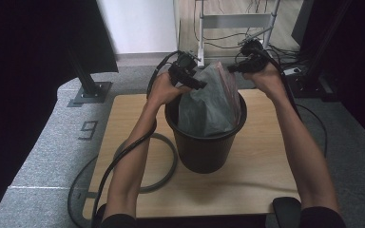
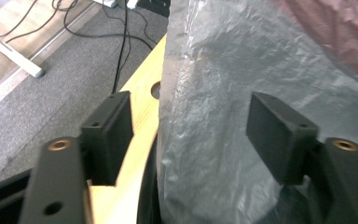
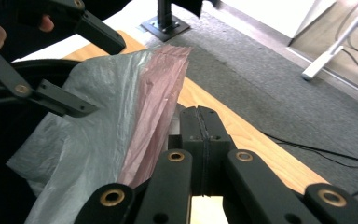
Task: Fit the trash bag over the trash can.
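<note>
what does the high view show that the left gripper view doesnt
High view alone: the whole black bin on the table, both forearms, the grey ring lying beside the bin, and the right claw at the bag's top edge. Left gripper view alone: the left claw with jaws wide apart around the bag, and a hole in the tabletop. Both: the grey plastic bag and wooden table.

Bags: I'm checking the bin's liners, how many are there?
2. A grey bag stands in the bin; a pink bag lies against its far right side. More may be hidden inside.
</note>
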`<action>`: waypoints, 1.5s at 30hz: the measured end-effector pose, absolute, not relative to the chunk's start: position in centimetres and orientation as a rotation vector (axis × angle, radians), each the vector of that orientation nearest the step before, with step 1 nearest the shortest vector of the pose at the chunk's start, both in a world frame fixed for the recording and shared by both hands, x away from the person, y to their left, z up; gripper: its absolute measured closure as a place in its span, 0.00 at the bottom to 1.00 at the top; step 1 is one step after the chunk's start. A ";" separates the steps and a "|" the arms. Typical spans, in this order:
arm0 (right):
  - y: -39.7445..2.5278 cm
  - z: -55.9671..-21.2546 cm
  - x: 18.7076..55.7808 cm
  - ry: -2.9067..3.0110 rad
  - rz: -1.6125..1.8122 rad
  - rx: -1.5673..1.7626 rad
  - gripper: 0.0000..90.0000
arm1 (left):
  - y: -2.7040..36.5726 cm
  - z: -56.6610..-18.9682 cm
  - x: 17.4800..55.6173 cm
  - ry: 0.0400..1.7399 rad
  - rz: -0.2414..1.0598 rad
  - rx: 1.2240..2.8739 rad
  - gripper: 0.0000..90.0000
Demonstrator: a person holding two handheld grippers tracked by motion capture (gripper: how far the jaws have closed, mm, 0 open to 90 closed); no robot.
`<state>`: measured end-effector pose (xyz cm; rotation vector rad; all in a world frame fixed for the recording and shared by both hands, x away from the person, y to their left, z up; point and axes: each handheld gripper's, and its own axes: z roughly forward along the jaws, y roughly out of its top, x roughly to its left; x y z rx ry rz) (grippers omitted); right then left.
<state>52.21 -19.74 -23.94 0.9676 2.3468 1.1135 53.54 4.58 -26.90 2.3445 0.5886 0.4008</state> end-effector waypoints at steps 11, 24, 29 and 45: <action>-21.5 -24.6 52.6 2.311 1.092 1.065 0.73 | 3.4 -27.4 55.0 0.690 0.354 2.299 0.92; -19.4 -28.1 49.7 2.414 0.953 1.046 0.69 | 3.9 -27.6 55.3 0.753 0.321 2.246 0.91; -20.7 -26.9 49.5 2.344 1.120 1.048 0.95 | 4.2 -27.5 54.6 0.711 0.359 2.276 0.64; -25.4 -26.9 49.5 2.336 1.035 1.230 0.95 | 8.9 -27.8 50.3 0.623 0.352 2.280 0.41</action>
